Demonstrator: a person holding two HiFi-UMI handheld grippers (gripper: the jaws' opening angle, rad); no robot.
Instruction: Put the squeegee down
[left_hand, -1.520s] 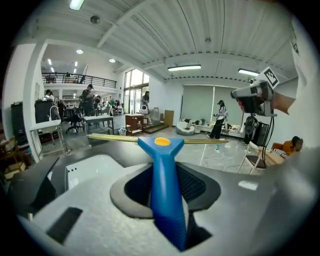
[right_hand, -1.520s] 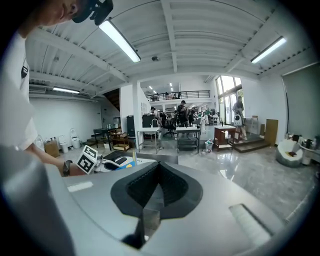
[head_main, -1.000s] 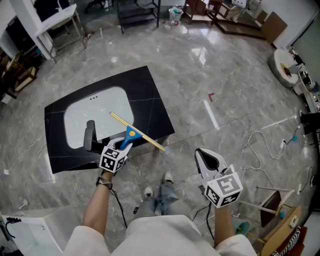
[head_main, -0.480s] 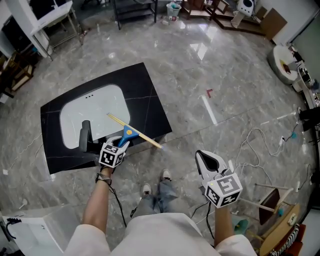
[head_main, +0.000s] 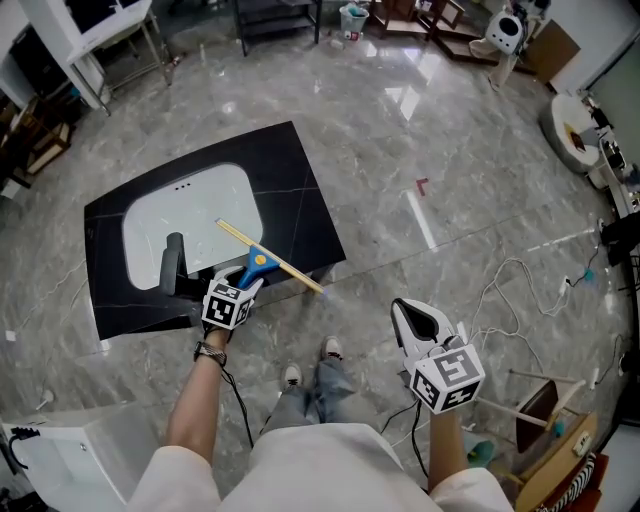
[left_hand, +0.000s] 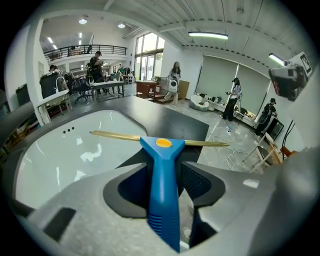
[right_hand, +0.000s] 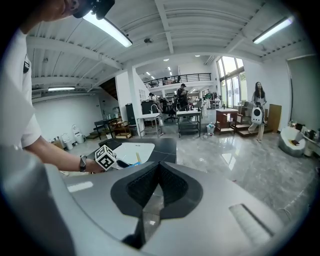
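Observation:
The squeegee (head_main: 256, 266) has a blue handle and a long yellowish blade, which lies across the black countertop (head_main: 300, 195) at the white sink's (head_main: 185, 225) near right rim. My left gripper (head_main: 246, 284) is around the handle and its jaws are opening. In the left gripper view the blue squeegee handle (left_hand: 162, 195) stands between the pads (left_hand: 197, 182) with a gap on the right side. My right gripper (head_main: 420, 318) hangs over the floor to the right, shut and empty; the right gripper view shows the right gripper (right_hand: 159, 172) with its pads meeting.
A black faucet (head_main: 172, 262) stands at the sink's near edge, left of my left hand. Cables (head_main: 520, 280) trail over the grey marble floor at the right. My shoes (head_main: 310, 365) are just below the counter's front edge. People stand far off in the hall.
My left gripper and the squeegee have sunk slightly toward the countertop. The right gripper has kept still.

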